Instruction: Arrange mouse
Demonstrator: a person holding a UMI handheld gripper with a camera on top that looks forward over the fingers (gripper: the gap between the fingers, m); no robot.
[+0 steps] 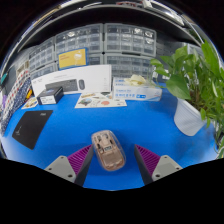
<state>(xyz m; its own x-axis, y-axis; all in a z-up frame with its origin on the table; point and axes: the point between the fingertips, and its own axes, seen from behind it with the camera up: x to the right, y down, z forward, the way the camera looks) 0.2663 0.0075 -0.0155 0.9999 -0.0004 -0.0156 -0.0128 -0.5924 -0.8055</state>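
Observation:
A translucent beige computer mouse (107, 149) lies on the blue table top (130, 122), pointing away from me. It sits between my two fingers, nearer the left finger (72, 161), with blue table showing between it and the right finger (153, 161). My gripper (112, 163) is open, its purple pads on either side of the mouse. The mouse rests on the table by itself.
A black mouse pad (32, 127) lies to the left. Beyond it are a small black box (50, 95), a white box (75, 79), leaflets (100, 99) and a blue-white carton (137, 91). A leafy plant (200, 75) in a white pot (188, 117) stands right. Drawer cabinets (105, 45) line the back.

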